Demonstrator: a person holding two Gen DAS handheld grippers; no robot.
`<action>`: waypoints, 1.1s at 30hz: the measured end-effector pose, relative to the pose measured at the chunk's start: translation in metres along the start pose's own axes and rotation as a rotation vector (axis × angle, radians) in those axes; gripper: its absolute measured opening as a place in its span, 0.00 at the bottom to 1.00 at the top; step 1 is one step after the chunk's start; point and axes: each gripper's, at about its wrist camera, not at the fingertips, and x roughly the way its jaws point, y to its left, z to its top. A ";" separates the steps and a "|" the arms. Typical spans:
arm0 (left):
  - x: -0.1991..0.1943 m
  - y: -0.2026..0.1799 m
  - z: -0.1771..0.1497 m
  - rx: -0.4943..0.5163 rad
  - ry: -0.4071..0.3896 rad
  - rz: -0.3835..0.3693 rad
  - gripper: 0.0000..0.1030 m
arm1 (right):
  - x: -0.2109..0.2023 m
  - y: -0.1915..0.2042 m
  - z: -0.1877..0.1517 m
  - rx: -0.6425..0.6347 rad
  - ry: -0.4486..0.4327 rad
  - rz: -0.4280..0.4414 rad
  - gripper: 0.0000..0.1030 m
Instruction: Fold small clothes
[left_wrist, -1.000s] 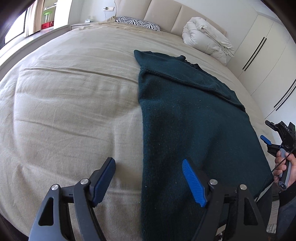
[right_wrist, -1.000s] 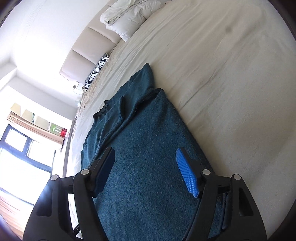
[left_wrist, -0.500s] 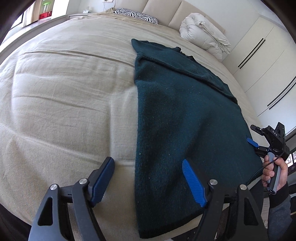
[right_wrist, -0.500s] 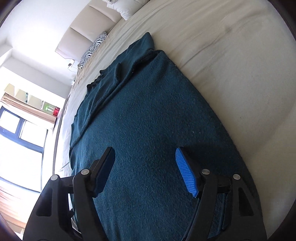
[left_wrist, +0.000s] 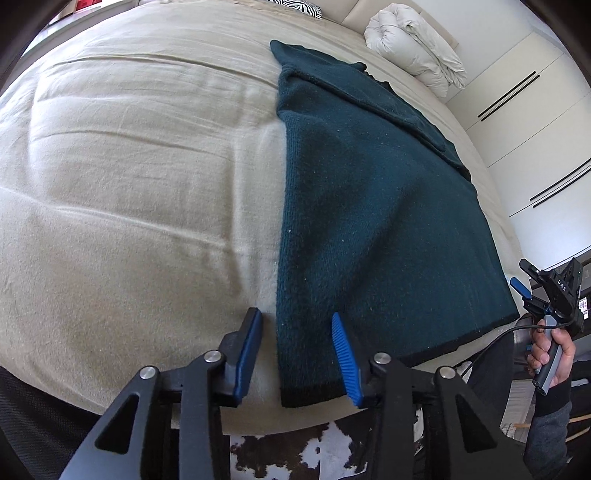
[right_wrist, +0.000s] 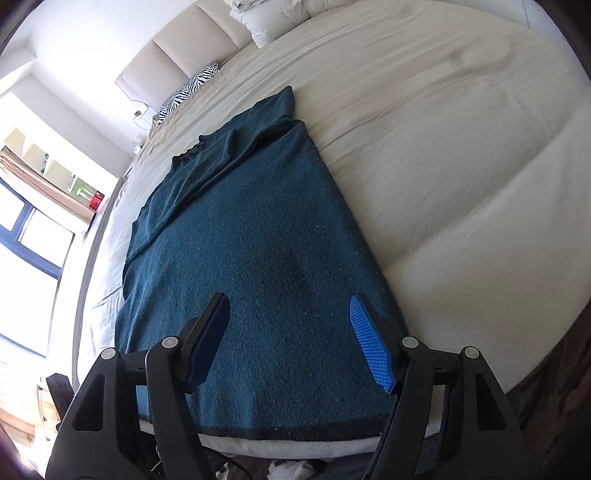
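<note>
From the left wrist view, we have the dark teal sweater (left_wrist: 369, 206) laid flat on the bed (left_wrist: 129, 166), its hem at the near edge of the mattress and a sleeve folded across the far end. Our left gripper (left_wrist: 297, 350) straddles the sweater's near left corner: 1 blue pad sits out over the bare sheet, the other over the knit. Its jaws have just been closing, and the corner lies between them, but we see a gap on both sides, so nothing is pinched yet. We judge that it is placed there to catch the hem corner for the next fold. Off to the right, a hand (left_wrist: 550, 350) holds the right gripper (left_wrist: 532, 288) just past the sweater's other near corner; from here it is small and edge-on, so we can only say it looks parted.

Over to the right wrist view, the right gripper (right_wrist: 291, 343) hovers above the sweater (right_wrist: 240, 240) close to the hem, jaws spread wide with knit showing between them and nothing clamped. The right edge of the garment runs just inside the right pad, which suggests we are lining up on that corner to match the left. With 2 corners taken, the hem could be carried up toward the collar. Behind, a zebra pillow (right_wrist: 192, 88) rests by the headboard.
</note>
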 end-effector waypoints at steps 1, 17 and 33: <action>0.001 0.000 0.000 -0.001 0.008 -0.005 0.28 | -0.005 -0.004 -0.002 -0.002 0.004 -0.019 0.65; 0.000 -0.005 -0.003 0.022 0.030 -0.042 0.07 | -0.016 -0.049 -0.021 -0.040 0.189 -0.125 0.37; -0.041 -0.006 0.005 -0.059 -0.046 -0.265 0.06 | -0.055 -0.031 -0.016 0.048 0.126 0.168 0.06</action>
